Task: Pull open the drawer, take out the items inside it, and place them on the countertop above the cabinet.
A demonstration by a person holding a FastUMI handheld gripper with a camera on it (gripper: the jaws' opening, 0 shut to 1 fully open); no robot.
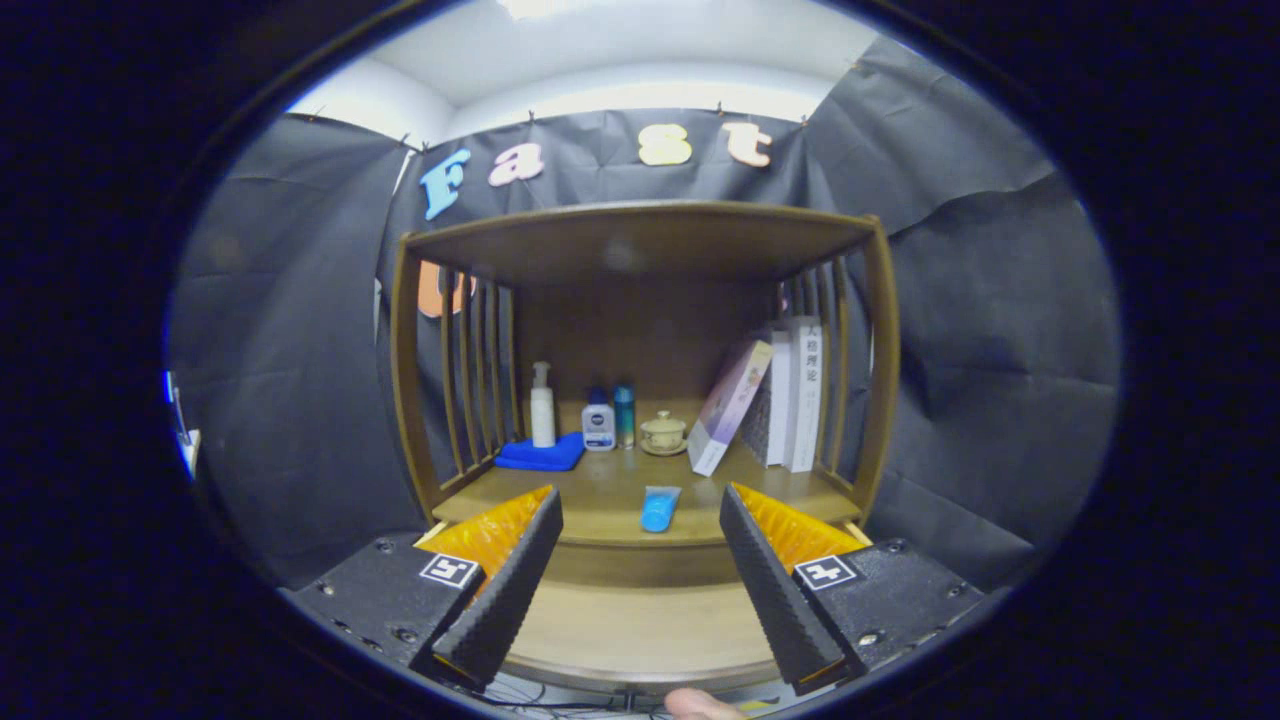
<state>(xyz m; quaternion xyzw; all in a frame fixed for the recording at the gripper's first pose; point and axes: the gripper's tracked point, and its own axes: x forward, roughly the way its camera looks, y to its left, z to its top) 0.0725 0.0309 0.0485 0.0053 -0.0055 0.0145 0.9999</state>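
Note:
A wooden cabinet stands ahead with a countertop [600, 490] under an upper shelf [640, 240]. A light blue tube [660, 508] lies on the countertop near its front edge, just beyond my fingertips and between them. Below the countertop's front edge a pale wooden panel [640, 625], which looks like the floor of the pulled-out drawer, runs between my fingers; I see no item on it. My gripper [638, 492] is open, its fingers wide apart with nothing between them.
Further back on the countertop are a folded blue cloth [540, 455], a white pump bottle [542, 405], two small bottles [598, 420], a lidded cup [662, 432] and leaning books [775, 400]. Slatted sides [470, 370] close the cabinet left and right. A fingertip [700, 705] shows below.

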